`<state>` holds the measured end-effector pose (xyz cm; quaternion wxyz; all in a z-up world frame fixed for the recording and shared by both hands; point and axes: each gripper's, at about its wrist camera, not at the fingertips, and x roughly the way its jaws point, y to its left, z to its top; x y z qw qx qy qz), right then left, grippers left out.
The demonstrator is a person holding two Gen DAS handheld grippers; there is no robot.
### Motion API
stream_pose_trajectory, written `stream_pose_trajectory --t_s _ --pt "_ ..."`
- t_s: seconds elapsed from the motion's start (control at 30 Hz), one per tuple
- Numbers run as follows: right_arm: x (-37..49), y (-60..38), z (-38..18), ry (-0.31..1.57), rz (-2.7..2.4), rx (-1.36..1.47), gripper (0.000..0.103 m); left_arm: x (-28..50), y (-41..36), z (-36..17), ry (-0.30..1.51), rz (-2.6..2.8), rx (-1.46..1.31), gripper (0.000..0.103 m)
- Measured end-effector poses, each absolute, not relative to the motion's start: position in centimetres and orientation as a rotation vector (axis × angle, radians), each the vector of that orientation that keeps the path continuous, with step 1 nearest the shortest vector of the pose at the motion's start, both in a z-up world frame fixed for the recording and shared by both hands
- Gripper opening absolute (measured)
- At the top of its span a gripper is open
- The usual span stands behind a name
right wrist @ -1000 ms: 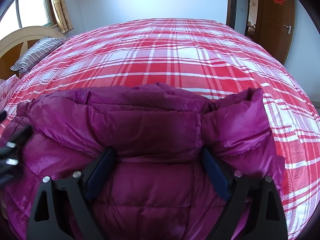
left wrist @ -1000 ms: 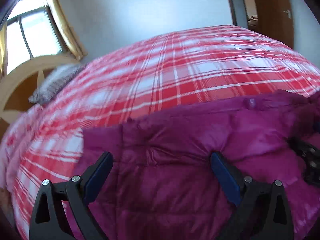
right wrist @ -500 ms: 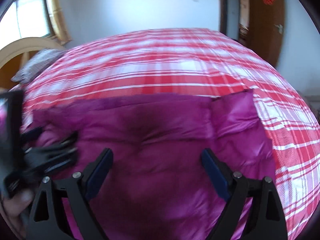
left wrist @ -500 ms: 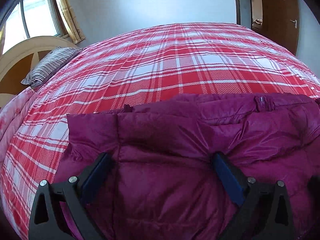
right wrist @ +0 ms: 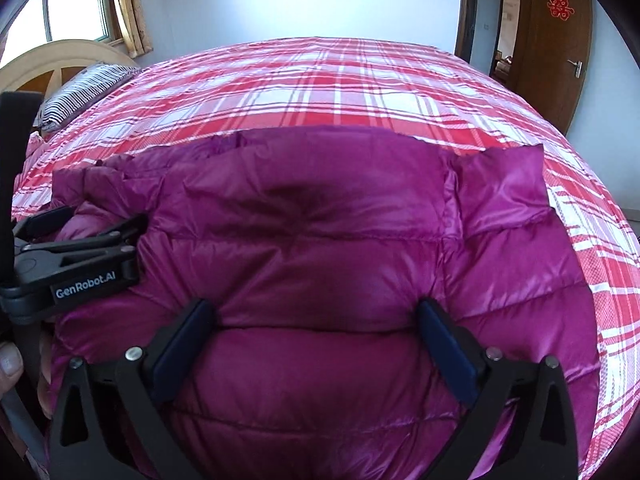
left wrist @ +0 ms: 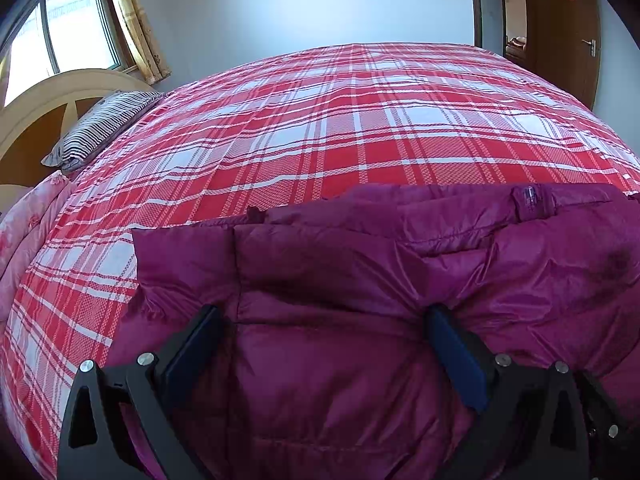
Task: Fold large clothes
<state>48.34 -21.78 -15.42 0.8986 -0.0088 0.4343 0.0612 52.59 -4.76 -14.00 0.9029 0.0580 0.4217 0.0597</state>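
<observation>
A magenta quilted down jacket (left wrist: 360,280) lies on the red and white plaid bed (left wrist: 340,120), near its front edge. It also shows in the right wrist view (right wrist: 320,240). My left gripper (left wrist: 324,320) is open, its two fingers spread wide and pressing on the jacket's left part. My right gripper (right wrist: 316,316) is open too, fingers spread over the jacket's padded middle. The left gripper (right wrist: 80,256) shows from the side at the left of the right wrist view, resting on the jacket.
A striped pillow (left wrist: 100,128) and a pale wooden headboard (left wrist: 48,96) are at the far left, under a window (left wrist: 60,28). A brown door (right wrist: 556,40) stands at the far right. The plaid bedspread (right wrist: 340,80) stretches beyond the jacket.
Both grippers have shifted over the jacket, which now lies flatter on the bed. The left gripper has come into the right wrist view at the left.
</observation>
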Motion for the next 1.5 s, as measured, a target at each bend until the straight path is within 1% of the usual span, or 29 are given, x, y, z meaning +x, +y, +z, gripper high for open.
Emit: stream_pose_trajectory --t_s 1.5 --pt "48.58 -21.36 -15.75 0.907 0.108 -0.045 0.103 52.33 -4.67 -14.01 0.864 0.130 0.121 0.102"
